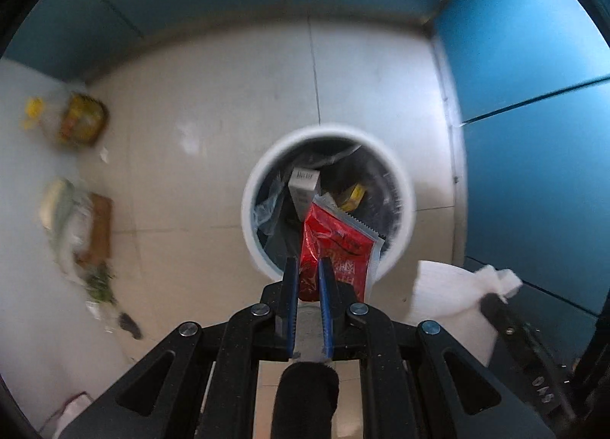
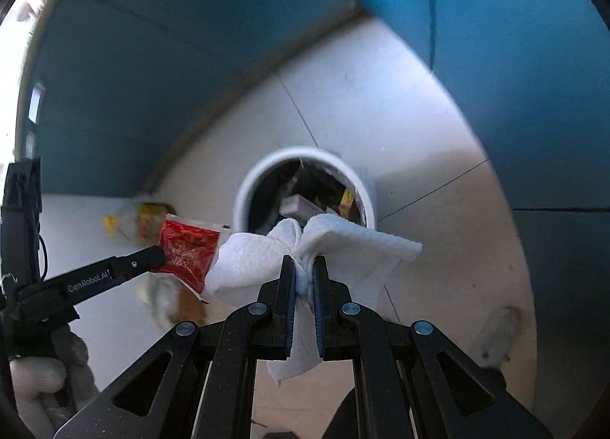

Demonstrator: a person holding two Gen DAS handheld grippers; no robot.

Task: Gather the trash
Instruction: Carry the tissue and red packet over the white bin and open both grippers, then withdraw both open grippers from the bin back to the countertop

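My left gripper [image 1: 308, 263] is shut on a red snack wrapper [image 1: 337, 248], which hangs over the near rim of a round white trash bin [image 1: 251, 187] on the floor. The bin holds a grey carton [image 1: 303, 187], a yellow packet [image 1: 352, 198] and clear plastic. My right gripper [image 2: 304, 261] is shut on a folded white paper towel [image 2: 343, 244], held above the near rim of the same bin [image 2: 244, 191]. In the right wrist view the left gripper [image 2: 158, 254] comes in from the left with the red wrapper [image 2: 187, 252]. In the left wrist view the towel [image 1: 446, 286] shows at lower right.
Blue cabinet fronts [image 1: 533, 134] stand close behind and to the right of the bin. A white counter at the left carries a yellow packet [image 1: 82, 119], a wooden board [image 1: 100, 229] with greens and plastic, and other litter. Pale floor tiles [image 1: 228, 115] surround the bin.
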